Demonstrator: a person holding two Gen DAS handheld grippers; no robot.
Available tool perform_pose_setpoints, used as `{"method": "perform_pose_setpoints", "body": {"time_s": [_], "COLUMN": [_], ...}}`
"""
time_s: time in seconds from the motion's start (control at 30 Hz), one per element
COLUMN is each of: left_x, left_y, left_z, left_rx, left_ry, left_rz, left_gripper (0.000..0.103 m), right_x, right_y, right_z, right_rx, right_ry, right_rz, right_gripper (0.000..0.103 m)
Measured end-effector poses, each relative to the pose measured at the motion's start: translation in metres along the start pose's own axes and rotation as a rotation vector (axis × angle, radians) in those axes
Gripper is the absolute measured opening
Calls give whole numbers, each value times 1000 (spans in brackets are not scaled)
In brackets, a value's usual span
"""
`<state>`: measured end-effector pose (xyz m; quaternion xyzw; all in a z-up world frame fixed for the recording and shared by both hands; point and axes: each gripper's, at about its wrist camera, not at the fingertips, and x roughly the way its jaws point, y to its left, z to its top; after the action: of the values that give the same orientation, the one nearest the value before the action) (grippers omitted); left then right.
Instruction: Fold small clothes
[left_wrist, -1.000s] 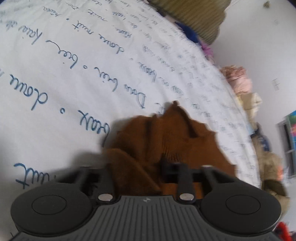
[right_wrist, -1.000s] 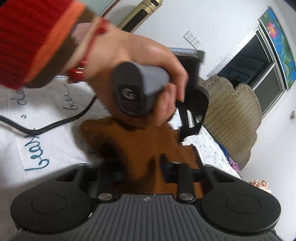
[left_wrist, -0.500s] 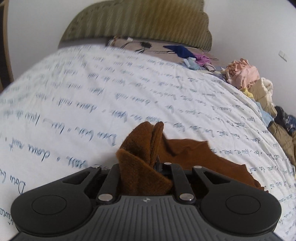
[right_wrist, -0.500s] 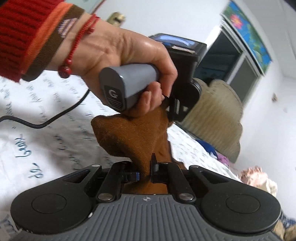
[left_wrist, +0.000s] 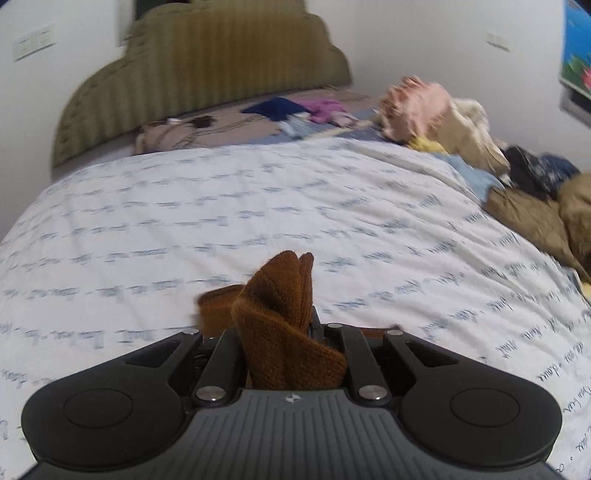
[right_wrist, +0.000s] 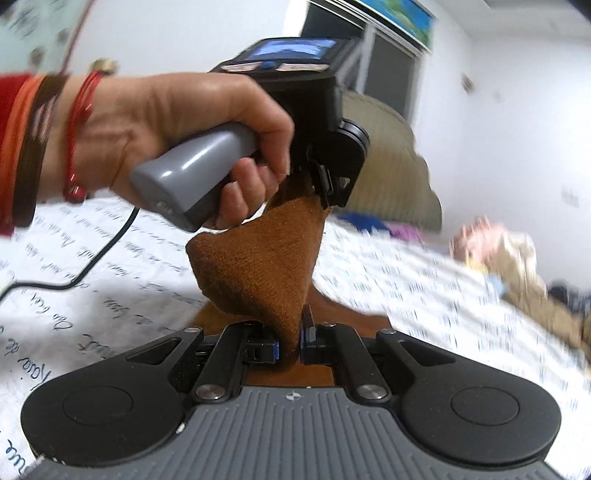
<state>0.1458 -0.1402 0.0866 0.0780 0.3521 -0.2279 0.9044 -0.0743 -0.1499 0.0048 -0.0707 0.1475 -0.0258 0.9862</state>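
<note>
brown knit garment (right_wrist: 258, 273) | lifted off white printed bedspread (left_wrist: 184, 229), stretched between both grippers | right gripper (right_wrist: 290, 341) clamped on its 6 o'clock corner | left gripper (left_wrist: 284, 332) pinching a bunched fold | clothes pile (left_wrist: 461, 125) at 2 o'clock

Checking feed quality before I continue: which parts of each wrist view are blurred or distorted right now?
Left wrist: brown garment in the left gripper fairly sharp; bedsheet print and headboard motion-smeared. Right wrist: right gripper and garment sharp, clothes pile streaked; fisheye bends both.
</note>
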Motion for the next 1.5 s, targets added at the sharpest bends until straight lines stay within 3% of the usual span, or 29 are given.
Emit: {"method": "perform_pose_setpoints", "body": {"time_s": [0.27,0.43,0.5,0.57,0.6,0.87,1.03,1.1,1.13,1.2,1.4,1.5], "left_x": [54,78,78,76,73,16,-28,-45,-53,-69,-85,-87], "left_y": [-73,-98,-100,-98,-95,-53,-9,5,10,18,22,18], "left_z": [-15,-24,-22,-18,-16,-8,-58,-88,-103,-131,-177,-189], "left_rx": [94,151,127,87,64,47,65,79,87,108,169,232], "left_ry": [71,108,103,107,84,-68,-103,-107,-112,-128,-145,-156], "left_rz": [5,-33,-70,-107,-111,-30,2,-3,-12,-21,5,17], "left_gripper": [13,19,29,73,78,79,82,82,82,82,83,83], "right_x": [10,23,26,29,29,36,45,51,51,55,74,71], "right_y": [-63,-99,-113,-122,-123,-136,-162,-170,-171,-173,-181,-178], "right_z": [-30,-57,-69,-77,-79,-83,-86,-87,-85,-82,-77,-77], "right_rx": [288,543,657,721,733,793,926,959,965,963,1009,965], "right_ry": [99,170,192,202,204,206,195,203,208,227,220,254], "right_rz": [19,97,134,158,167,238,311,341,343,330,349,353], "right_gripper": [10,14,18,22,22,38,47,44,32,22,18,18]}}
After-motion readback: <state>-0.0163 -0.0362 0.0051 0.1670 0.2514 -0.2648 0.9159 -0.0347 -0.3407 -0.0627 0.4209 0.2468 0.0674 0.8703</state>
